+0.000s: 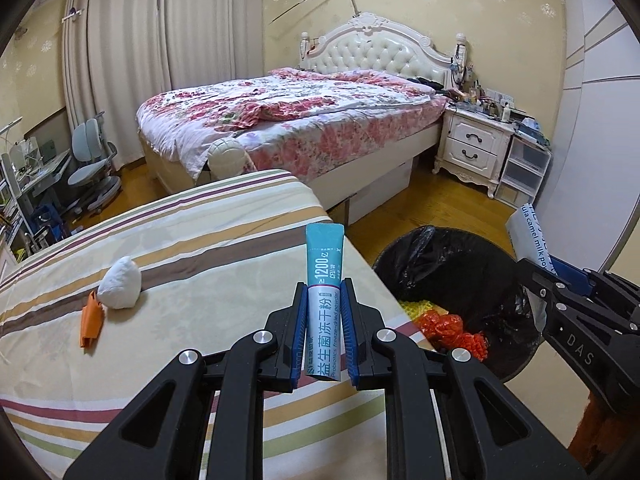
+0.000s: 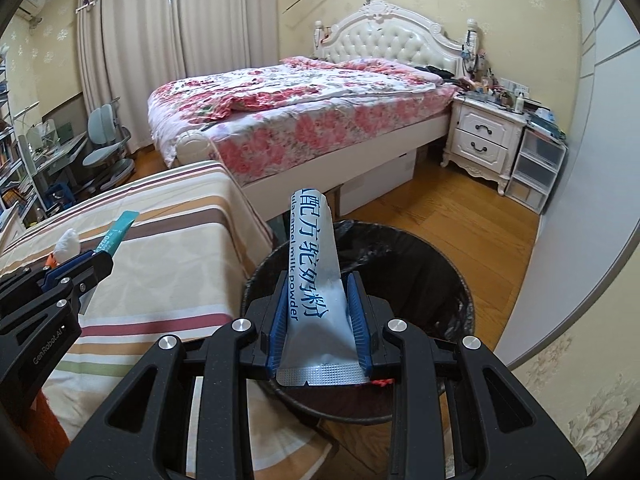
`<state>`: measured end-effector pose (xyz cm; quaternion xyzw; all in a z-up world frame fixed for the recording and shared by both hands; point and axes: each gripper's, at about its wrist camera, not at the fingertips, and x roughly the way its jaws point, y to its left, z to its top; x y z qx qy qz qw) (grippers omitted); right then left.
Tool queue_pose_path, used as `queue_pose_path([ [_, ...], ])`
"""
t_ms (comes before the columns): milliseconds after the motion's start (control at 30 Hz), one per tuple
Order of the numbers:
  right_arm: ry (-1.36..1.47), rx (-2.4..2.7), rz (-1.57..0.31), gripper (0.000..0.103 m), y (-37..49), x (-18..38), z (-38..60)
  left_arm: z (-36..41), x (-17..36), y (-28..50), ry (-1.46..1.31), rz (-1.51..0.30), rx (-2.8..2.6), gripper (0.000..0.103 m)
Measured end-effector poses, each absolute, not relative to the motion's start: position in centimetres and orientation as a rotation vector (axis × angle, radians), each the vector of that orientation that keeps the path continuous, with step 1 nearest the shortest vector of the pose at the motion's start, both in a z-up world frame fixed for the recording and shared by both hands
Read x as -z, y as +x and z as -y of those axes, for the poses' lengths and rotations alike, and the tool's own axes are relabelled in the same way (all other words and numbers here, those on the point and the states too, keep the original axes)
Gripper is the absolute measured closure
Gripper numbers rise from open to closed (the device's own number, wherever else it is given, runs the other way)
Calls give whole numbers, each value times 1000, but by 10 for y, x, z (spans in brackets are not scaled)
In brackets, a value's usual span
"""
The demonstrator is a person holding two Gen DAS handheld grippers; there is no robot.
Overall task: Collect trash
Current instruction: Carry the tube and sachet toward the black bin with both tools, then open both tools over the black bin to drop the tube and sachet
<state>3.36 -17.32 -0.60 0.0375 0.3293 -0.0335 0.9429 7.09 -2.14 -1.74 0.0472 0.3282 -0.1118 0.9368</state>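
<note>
Trash is held in both grippers. A teal probiotics sachet [image 1: 323, 300] is clamped upright in the left gripper [image 1: 324, 284], its lower half between the blue pads [image 1: 299, 332] and its teal top projecting forward past the fingertips. This gripper is held above the near right edge of the striped desk [image 1: 180, 240], just left of the black-lined bin [image 1: 516, 276], seemingly so that the sachet can be carried across to the opening. A silver milk powder sachet [image 2: 316, 292] is gripped in the right gripper [image 2: 318, 280], pinched at its crimped lower part, the long body reaching forward. It is held directly over the bin's mouth, so letting go there would probably drop it inside. Red and yellow scraps [image 1: 448, 328] are already seen at the bottom of the bin. Farther left on the desk, a white wad [image 1: 120, 284] and an orange scrap [image 1: 90, 326] touching it are left uncollected, well apart from either gripper.
</note>
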Motion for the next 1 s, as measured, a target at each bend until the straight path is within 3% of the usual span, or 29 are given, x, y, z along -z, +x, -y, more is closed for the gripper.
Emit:
queue_pose_path([
  [1000,185,140,-713,75,64,34,240,120,43,117,219,-719,299,85],
])
